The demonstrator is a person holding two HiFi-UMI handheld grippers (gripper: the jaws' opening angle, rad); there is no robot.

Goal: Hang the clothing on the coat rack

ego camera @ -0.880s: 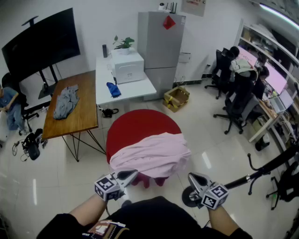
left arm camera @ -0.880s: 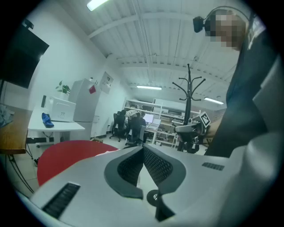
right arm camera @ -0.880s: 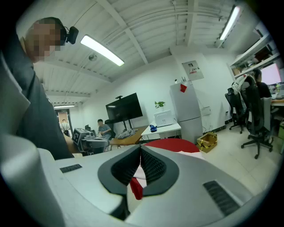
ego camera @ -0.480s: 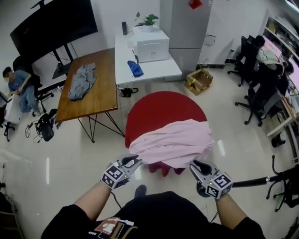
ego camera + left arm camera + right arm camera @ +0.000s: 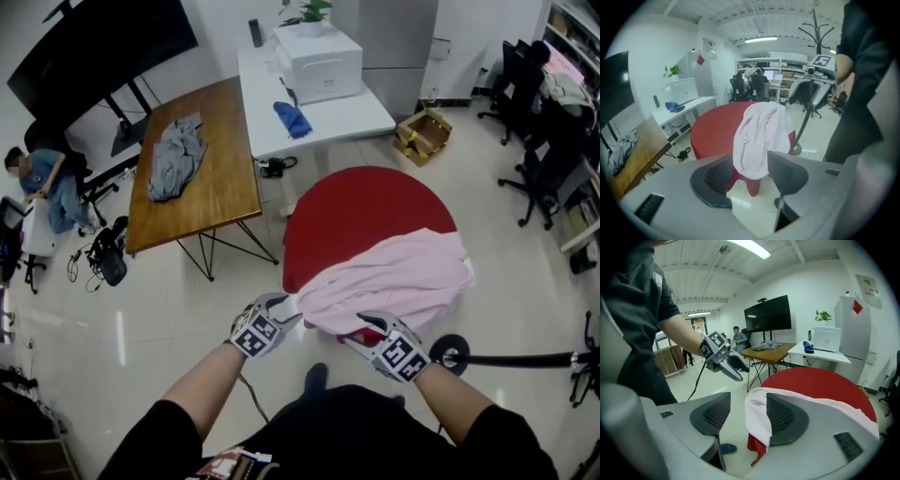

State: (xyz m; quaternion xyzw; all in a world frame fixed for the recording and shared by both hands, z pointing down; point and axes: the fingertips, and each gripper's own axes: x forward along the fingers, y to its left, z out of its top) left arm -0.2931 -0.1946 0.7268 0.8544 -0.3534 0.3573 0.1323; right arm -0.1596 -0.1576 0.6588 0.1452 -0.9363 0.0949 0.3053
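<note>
One pink garment [image 5: 394, 281], rumpled, overhanging red table [image 5: 361, 206].

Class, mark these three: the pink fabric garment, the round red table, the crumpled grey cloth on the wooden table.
Pink fabric garment [image 5: 394, 281]: head view, middle of its upper side.
Round red table [image 5: 361, 211]: head view, bare top.
Crumpled grey cloth [image 5: 176, 157]: head view, its centre.

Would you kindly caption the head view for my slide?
Left gripper and right gripper, both open, at the pink garment on the red table.
</note>
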